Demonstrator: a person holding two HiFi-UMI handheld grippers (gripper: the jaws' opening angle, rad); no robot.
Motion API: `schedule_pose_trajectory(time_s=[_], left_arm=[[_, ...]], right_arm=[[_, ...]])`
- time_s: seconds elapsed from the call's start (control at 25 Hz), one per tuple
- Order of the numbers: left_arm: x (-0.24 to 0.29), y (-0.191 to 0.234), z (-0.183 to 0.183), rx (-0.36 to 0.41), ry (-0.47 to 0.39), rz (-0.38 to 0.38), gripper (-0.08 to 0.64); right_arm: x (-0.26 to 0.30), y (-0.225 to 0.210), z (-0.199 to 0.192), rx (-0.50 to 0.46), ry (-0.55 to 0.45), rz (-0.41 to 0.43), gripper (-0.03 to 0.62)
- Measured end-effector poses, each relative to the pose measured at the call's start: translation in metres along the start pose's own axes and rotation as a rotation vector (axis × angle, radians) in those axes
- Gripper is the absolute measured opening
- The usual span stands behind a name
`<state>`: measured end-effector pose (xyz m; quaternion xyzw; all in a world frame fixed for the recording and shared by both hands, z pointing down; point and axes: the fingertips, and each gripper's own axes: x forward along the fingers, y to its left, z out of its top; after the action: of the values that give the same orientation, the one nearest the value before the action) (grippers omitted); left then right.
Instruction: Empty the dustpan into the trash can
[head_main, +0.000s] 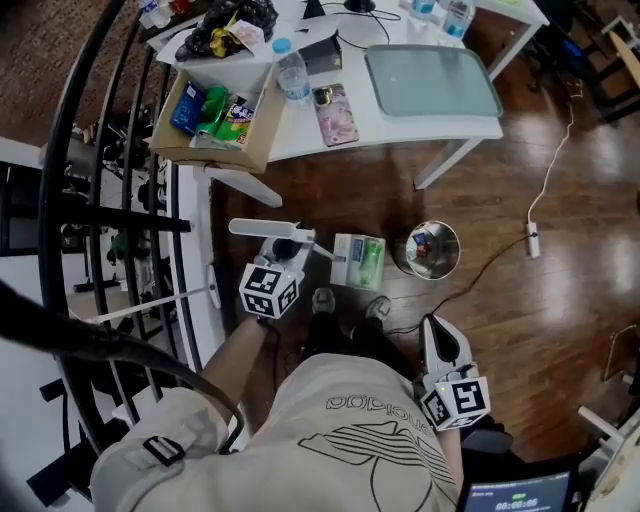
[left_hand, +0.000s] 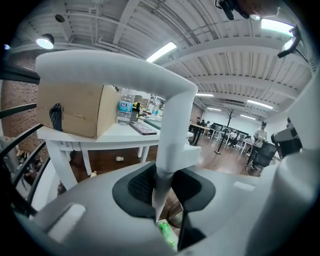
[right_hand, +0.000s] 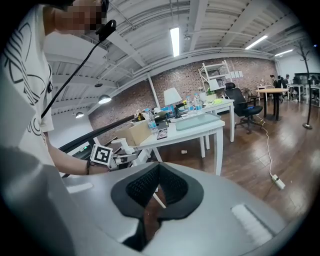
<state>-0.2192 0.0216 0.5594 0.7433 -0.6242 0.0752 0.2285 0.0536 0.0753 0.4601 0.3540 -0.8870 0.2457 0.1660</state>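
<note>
My left gripper is shut on the white handle of the dustpan, which is held above the wood floor with green and white litter in it. In the left gripper view the handle runs upright between the pads of that gripper, and green litter shows below. Just right of the dustpan stands the round metal trash can with some trash inside. My right gripper hangs lower right, near the person's hip, shut on nothing; its own view shows the right gripper with pads together.
A white table stands beyond the can with a cardboard box, a water bottle, a phone and a grey tray. Black stair railing runs on the left. A white cable lies on the floor at right.
</note>
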Motion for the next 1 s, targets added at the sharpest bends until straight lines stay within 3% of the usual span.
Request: schedule_pose_trajectory(time_s=[0.44,0.8,1.0], left_arm=[[-0.018,-0.046,0.088,0.034,-0.054,0.031,0.101],[-0.031,-0.074,0.141,0.073,-0.051,0.109,0.100],[-0.032,-0.098,0.161,0.088,-0.044,0.145,0.100]], right_arm=[[0.003,-0.019,0.006,0.033,-0.076,0.084,0.003],[0.006,-0.033,0.022,0.060,-0.139,0.204,0.003],[0.019,-0.032,0.013,0.031,-0.115,0.288,0.003]])
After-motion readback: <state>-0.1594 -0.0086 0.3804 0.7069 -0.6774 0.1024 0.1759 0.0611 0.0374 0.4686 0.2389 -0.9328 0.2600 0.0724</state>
